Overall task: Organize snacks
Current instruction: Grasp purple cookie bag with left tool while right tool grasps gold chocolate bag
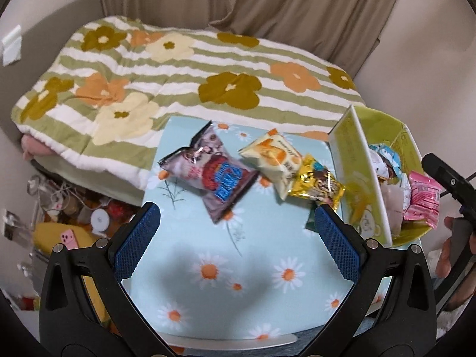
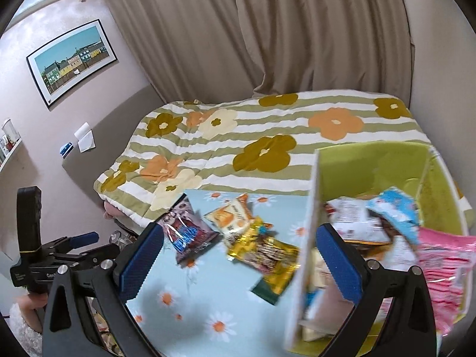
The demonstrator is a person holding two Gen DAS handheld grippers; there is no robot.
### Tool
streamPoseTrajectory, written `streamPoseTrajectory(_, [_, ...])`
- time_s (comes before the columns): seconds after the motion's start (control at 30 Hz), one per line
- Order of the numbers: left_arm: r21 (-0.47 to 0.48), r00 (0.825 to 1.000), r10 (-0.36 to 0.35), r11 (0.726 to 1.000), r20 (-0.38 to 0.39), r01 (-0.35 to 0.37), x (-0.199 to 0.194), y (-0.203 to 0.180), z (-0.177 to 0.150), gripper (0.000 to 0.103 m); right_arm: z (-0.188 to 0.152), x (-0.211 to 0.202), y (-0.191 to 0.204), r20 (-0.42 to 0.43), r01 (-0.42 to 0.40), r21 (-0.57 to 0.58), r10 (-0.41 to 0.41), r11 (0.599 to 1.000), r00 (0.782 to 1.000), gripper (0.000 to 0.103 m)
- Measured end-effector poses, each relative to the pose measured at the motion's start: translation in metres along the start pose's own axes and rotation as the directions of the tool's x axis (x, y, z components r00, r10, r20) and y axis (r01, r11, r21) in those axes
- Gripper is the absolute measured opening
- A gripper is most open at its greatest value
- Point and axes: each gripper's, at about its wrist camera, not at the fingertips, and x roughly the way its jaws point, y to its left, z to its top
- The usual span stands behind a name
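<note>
Both tongs spread wide, gripping nothing, above a daisy-print table.

Left gripper (image 1: pixel 237 229) hovering short of a grey-purple snack bag (image 1: pixel 208 172), long axis slanting from far-left to near-right, crinkled and glossy. Beyond, a cream-orange packet (image 1: pixel 272 156) and gold packet (image 1: pixel 316 186) overlapping. Right gripper (image 2: pixel 238 257) straddling the white wall of the green box (image 2: pixel 372 160), pink packet (image 2: pixel 443 264) inside.

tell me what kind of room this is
Most likely a bedroom at home. A bed with a flowered striped quilt fills the background, drawn curtains hang behind it, and a framed picture is on the wall. The snacks lie on a small table with a daisy-print cloth beside the bed.
</note>
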Motion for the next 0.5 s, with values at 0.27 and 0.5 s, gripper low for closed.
streamPoseTrajectory(0.27, [0.011, 0.99, -0.091, 0.996, -0.106, 0.092, 0.048, 0.046, 0.028, 0.102, -0.007, 0.054, 0.036, -0.073, 0.071, -0.012, -0.072, 0.997, 0.995, 0.102])
streamPoseTrajectory(0.5, [0.027, 0.973, -0.133, 0.99, -0.189, 0.14, 0.091, 0.06, 0.034, 0.102, -0.027, 0.104, 0.039, -0.237, 0.137, -0.257, -0.2, 0.957, 0.951, 0.102])
